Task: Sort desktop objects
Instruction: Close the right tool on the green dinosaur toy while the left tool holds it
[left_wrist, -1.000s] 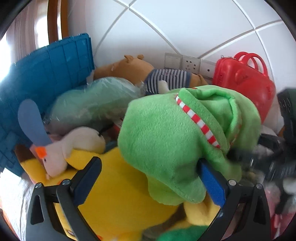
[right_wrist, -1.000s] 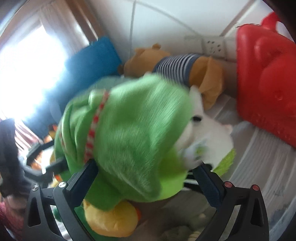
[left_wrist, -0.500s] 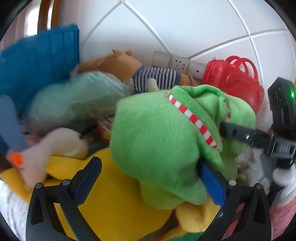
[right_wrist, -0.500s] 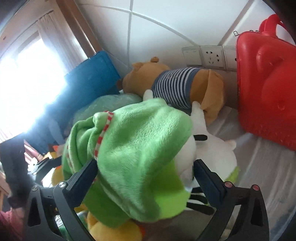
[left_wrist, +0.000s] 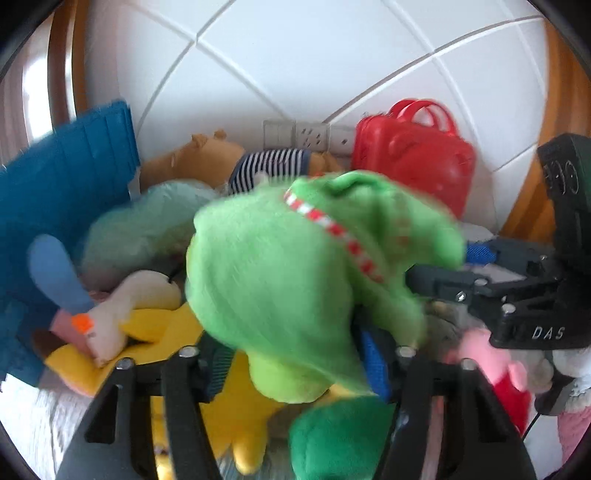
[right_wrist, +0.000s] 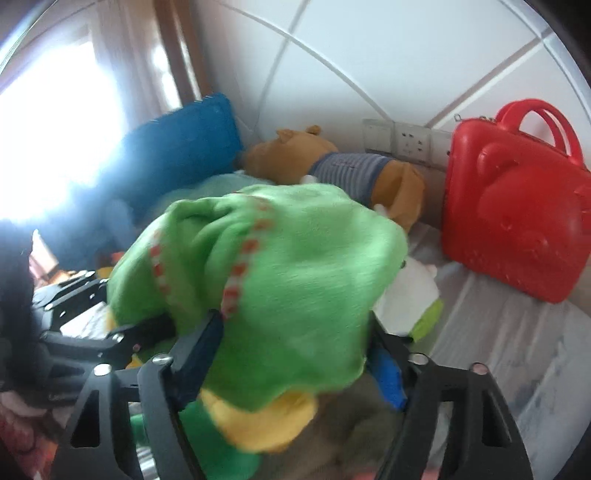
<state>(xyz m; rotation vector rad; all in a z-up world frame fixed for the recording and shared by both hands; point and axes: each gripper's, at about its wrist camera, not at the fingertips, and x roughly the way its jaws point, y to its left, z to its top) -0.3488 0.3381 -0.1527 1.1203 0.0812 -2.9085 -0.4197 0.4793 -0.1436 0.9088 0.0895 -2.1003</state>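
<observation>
Both grippers clamp one green plush toy (left_wrist: 295, 273) with a red-and-white striped band: the left gripper (left_wrist: 295, 365) has its jaws drawn narrow on the toy's lower folds, and the right gripper (right_wrist: 299, 350) pinches the same toy from the other side, blue pads pressed into the fabric. The toy is blurred and sits raised above a heap of soft toys on the desk. Just under it lie a yellow plush (left_wrist: 236, 402) and a white duck toy (left_wrist: 122, 314). Behind them rests a pale teal bundle in plastic (left_wrist: 147, 221), then a brown bear in a striped shirt (right_wrist: 332, 166). A blue mat (left_wrist: 62, 177) leans at the left, and a red case (right_wrist: 517, 218) stands against the tiled wall (left_wrist: 314, 62).
</observation>
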